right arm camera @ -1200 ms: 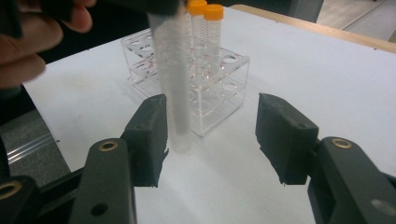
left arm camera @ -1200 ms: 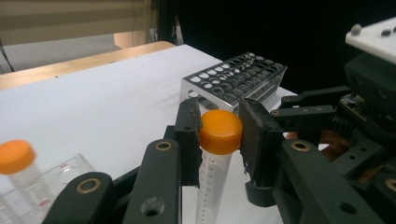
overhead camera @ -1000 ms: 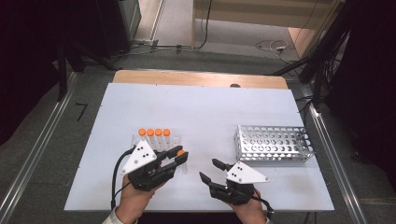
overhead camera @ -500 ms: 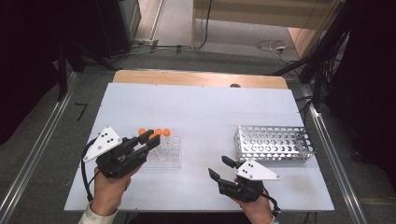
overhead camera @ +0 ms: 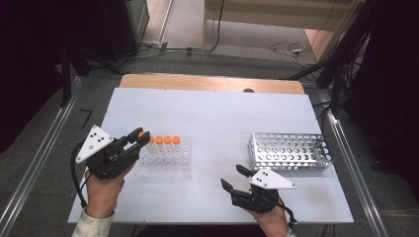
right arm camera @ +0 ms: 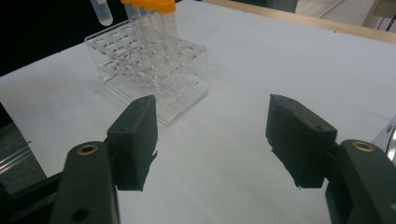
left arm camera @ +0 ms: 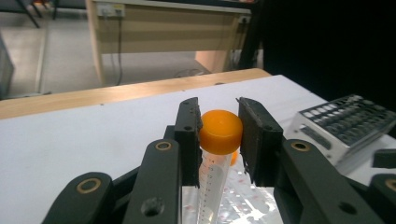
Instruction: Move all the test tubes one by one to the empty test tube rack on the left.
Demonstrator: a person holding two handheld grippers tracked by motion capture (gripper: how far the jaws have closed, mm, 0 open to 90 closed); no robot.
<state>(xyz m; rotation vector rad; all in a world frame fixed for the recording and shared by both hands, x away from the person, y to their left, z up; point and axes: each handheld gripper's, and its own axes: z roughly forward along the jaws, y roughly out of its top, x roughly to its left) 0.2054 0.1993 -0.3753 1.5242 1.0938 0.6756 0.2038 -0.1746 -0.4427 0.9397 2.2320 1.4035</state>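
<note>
Orange-capped clear tube [left arm camera: 215, 154] | upright, graduated | left claw [left arm camera: 218, 140] clamps its cap | right claw [right arm camera: 212, 140] spread, empty

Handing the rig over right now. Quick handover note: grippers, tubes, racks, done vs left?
Left gripper: shut on an orange-capped tube, clamped at the cap and lifted out of the clear rack; its rounded bottom hangs above the rack in the right gripper view.
Right gripper: open, nothing between the jaws, which have just been opening; it sits low over the table in front of the metal rack.
Three capped tubes stand in the clear rack.
Done: one tube pulled.
Left: probably place it in the metal rack, then the other three.
</note>
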